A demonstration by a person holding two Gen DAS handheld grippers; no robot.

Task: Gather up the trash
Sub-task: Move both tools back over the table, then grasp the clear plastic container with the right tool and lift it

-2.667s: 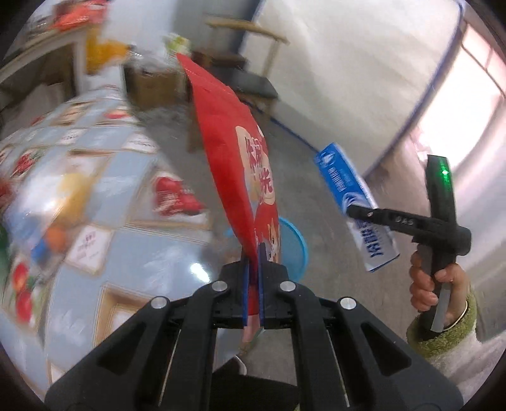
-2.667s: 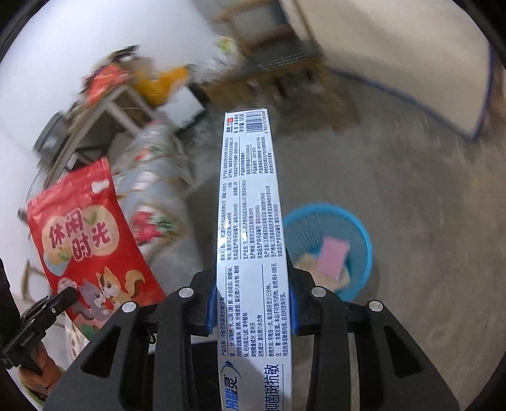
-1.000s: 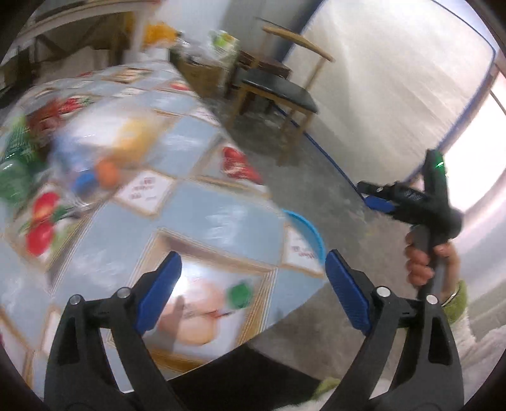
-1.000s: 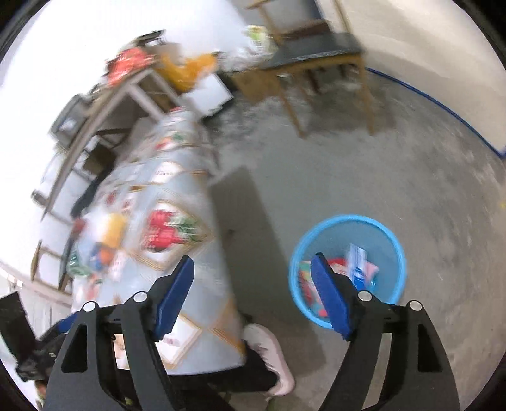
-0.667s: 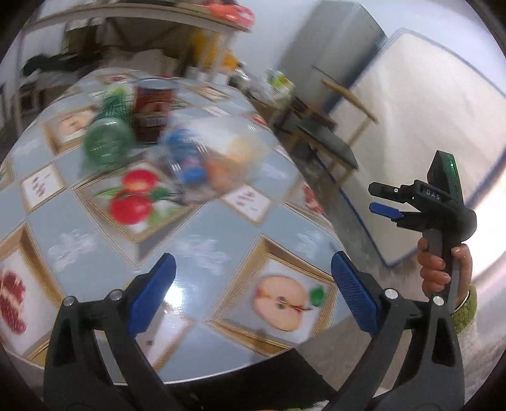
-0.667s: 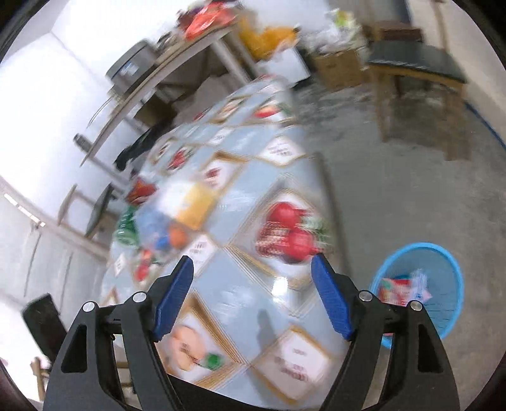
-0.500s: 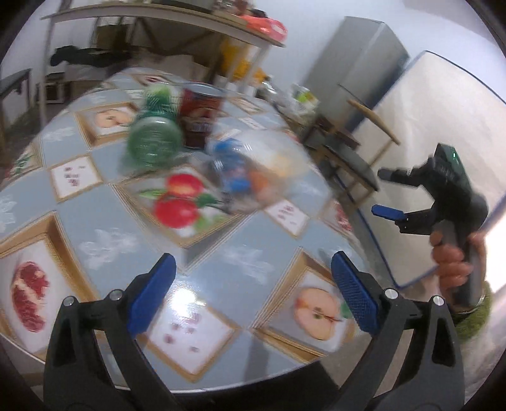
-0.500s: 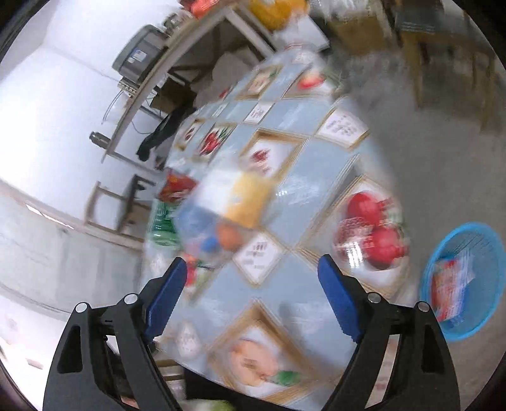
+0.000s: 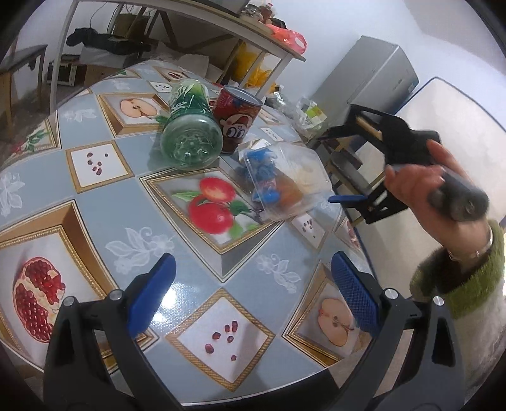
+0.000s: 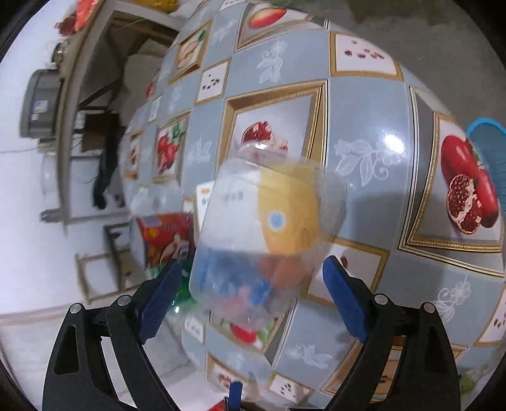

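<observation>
Round desk (image 9: 132, 196) covered in a glossy grey-blue oilcloth printed with gold-framed apples, pomegranates and seeds. Behind it, a long grey metal-framed shelf (image 9: 177, 19) carries a red plastic bag (image 9: 289, 34); yellow bags (image 9: 253, 68) hang below. A grey metal cabinet (image 9: 370, 79) stands against the white wall. A dark-seated wooden chair (image 9: 343, 158) sits beyond the desk edge. Dark clothing (image 9: 107, 41) lies under the shelf.

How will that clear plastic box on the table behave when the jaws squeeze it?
The clear plastic box looks thin-walled, so it may flex or crackle under the right gripper. Its loose, colourful contents could shift. Its glossy surface might slip on the shiny tablecloth if nudged.
</observation>
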